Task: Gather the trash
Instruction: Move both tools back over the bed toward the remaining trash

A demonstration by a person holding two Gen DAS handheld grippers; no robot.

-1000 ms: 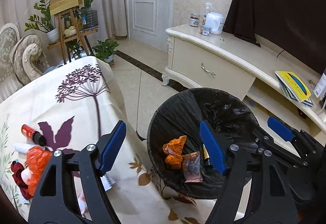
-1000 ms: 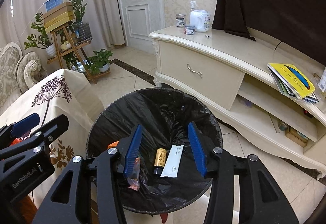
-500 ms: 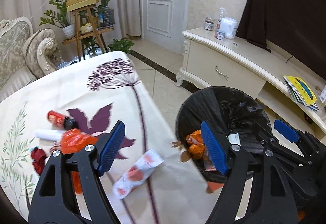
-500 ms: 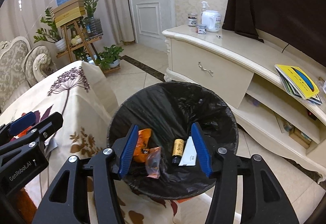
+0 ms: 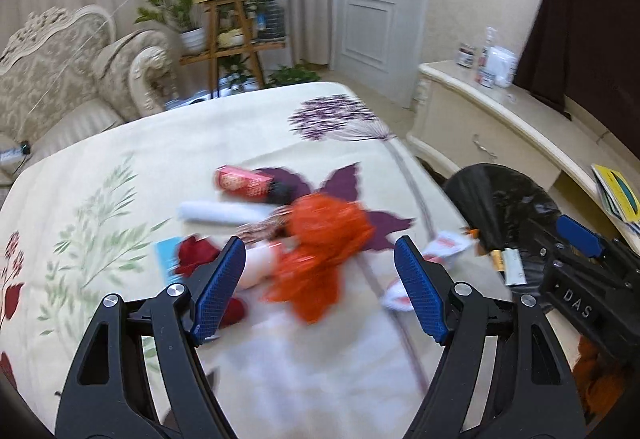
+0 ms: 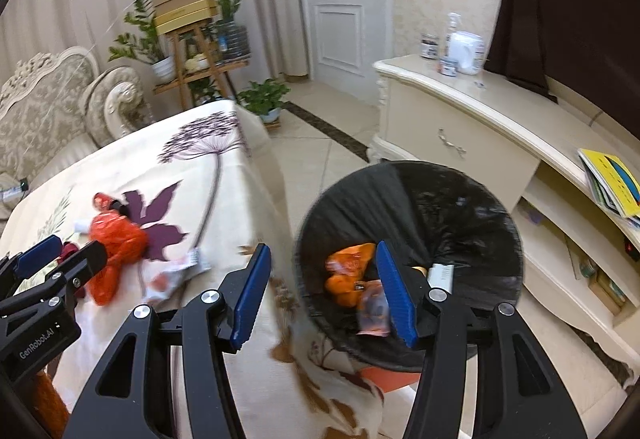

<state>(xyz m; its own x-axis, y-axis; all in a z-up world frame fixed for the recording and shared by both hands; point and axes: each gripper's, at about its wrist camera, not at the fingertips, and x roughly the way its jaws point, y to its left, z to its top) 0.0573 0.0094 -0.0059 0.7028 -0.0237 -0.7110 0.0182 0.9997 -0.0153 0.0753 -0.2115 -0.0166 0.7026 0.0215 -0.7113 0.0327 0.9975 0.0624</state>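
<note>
Both my grippers are released and empty — left gripper [image 5: 320, 287] over the orange plastic bag [image 5: 320, 239] mid-table, right gripper [image 6: 320, 291] by the table's bin-side edge — a sloppy grab could knock the snack wrapper [image 5: 436, 251] there off beside the trash bin [image 6: 460, 207].

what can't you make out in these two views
- Left wrist view: the trash pile on the table is motion-blurred, so the labels are unreadable.
- Left wrist view: the bin is partly covered by the right hand-held gripper.
- Right wrist view: the bin's bottom is behind that gripper's fingers.
</note>
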